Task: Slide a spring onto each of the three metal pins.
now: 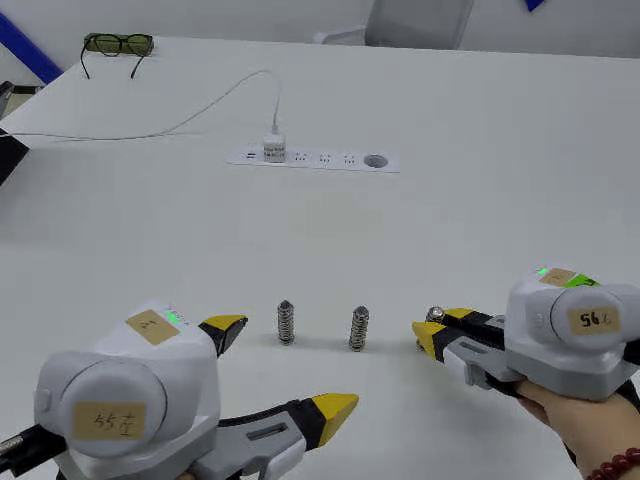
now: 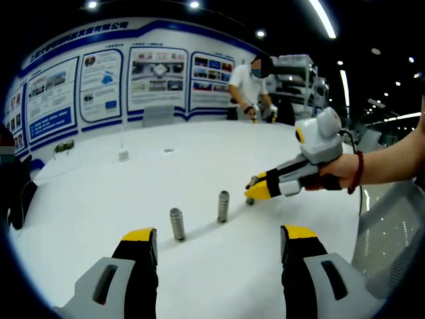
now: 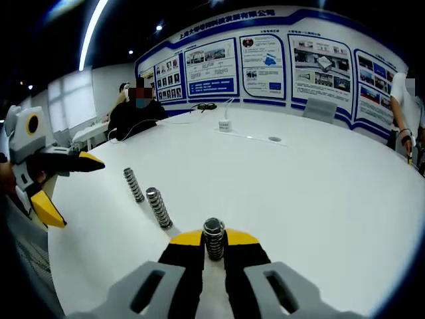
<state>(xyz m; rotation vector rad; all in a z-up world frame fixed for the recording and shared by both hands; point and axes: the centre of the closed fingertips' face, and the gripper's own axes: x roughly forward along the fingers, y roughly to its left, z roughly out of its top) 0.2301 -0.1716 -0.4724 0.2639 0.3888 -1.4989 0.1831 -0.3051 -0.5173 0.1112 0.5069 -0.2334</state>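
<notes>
The third spring (image 3: 213,230) is pinched in the narrowed jaws of the right gripper (image 3: 214,240), its base hidden. At its nine o'clock the middle spring (image 1: 359,328) and left spring (image 1: 286,322) are seen upright on the table (image 1: 450,220). The left gripper (image 2: 219,234) is held wide.

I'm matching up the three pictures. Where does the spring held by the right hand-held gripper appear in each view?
Head view: the spring is right of centre, at the right hand-held gripper tips.
Left gripper view: the spring is small, right of centre, at the incoming gripper's yellow tips.
Right gripper view: the spring is bottom centre, between the closed jaws.
Shared landmark: the two upright springs standing beside it.
</notes>
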